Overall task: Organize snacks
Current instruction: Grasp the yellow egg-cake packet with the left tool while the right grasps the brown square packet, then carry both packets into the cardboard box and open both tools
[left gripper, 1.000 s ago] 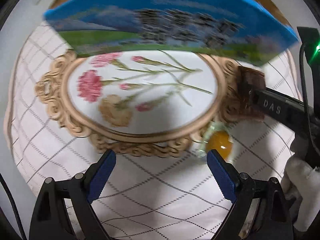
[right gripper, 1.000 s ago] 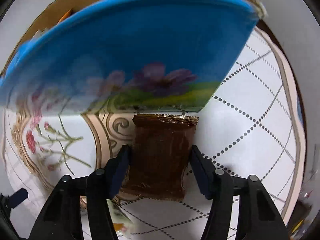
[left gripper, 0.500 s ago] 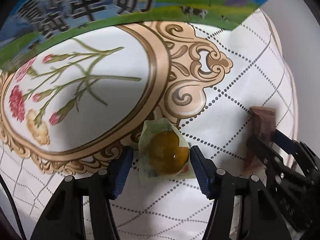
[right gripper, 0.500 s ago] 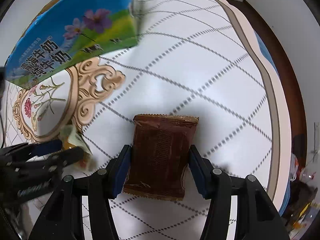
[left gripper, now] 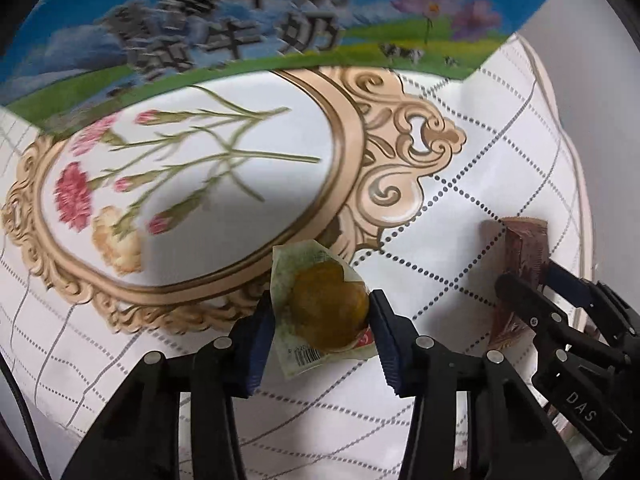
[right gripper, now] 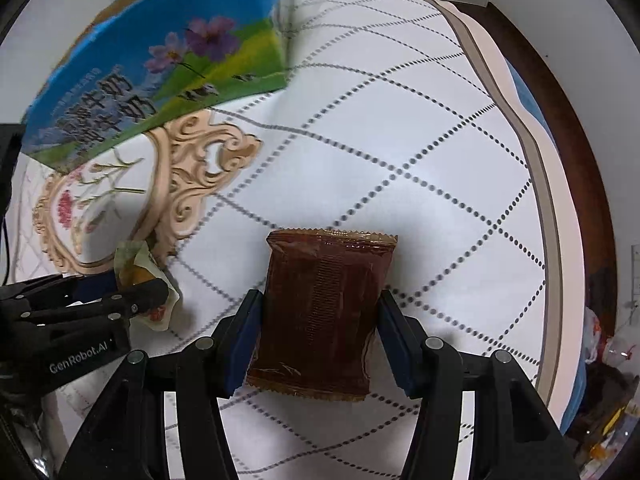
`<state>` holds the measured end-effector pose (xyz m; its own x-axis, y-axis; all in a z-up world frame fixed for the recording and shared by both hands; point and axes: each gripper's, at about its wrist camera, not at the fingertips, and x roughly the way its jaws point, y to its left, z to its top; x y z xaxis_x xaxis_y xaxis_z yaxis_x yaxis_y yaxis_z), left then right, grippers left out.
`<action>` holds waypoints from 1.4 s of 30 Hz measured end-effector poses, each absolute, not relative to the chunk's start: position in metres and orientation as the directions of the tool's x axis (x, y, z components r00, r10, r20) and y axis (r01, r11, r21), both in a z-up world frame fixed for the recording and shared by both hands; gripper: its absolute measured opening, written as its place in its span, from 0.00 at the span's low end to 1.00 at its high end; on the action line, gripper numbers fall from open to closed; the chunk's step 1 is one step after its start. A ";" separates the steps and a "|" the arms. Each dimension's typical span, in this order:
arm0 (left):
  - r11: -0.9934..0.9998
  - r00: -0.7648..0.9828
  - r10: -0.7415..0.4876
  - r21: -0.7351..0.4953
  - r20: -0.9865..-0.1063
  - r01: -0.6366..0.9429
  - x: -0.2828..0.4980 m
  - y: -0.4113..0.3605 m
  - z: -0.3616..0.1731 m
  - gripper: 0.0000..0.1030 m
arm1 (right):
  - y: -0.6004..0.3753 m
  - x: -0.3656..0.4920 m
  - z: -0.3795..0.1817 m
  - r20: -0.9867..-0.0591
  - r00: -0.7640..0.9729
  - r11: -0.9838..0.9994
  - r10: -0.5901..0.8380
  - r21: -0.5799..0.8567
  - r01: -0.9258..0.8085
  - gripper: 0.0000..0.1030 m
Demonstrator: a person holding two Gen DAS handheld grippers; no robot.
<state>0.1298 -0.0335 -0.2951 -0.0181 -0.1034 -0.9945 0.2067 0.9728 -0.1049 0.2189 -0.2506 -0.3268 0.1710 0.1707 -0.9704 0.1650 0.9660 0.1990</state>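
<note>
A round yellow snack in a clear greenish packet (left gripper: 326, 316) lies on the patterned tablecloth. My left gripper (left gripper: 322, 304) points down over it with its jaws closing, and both blue pads press the packet's sides. From the right wrist view the same packet (right gripper: 134, 258) pokes out of the left gripper (right gripper: 136, 284) at the far left. My right gripper (right gripper: 320, 300) is shut on a brown snack packet (right gripper: 324, 312), held just above the cloth. That brown packet (left gripper: 524, 248) and the right gripper (left gripper: 532, 280) also show at the right edge of the left wrist view.
A blue milk carton box (left gripper: 240, 28) with flowers and large characters stands at the back, also in the right wrist view (right gripper: 152, 80). The tablecloth (right gripper: 400, 140) has a gold-framed flower print. The table's rim (right gripper: 560, 200) runs down the right, with clutter (right gripper: 608, 360) beyond it.
The left gripper moved onto the yellow packet and closed its wide-open jaws on it. The right gripper carried the brown packet away from the blue box, then held still.
</note>
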 end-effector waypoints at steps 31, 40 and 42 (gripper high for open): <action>0.990 0.087 -0.131 -0.125 -0.988 0.070 0.390 0.027 -0.198 0.43 | -0.201 0.490 -0.205 -0.930 0.275 0.969 0.245 0.245 -0.038 0.58; 0.996 0.041 -0.071 -0.068 -0.997 0.057 0.426 0.023 -0.229 0.50 | -0.193 0.528 -0.250 -0.962 0.188 0.980 0.198 0.200 -0.005 0.87; 0.996 0.041 -0.070 -0.067 -0.997 0.055 0.431 0.022 -0.233 0.77 | -0.193 0.531 -0.255 -0.968 0.171 0.982 0.184 0.188 0.006 0.95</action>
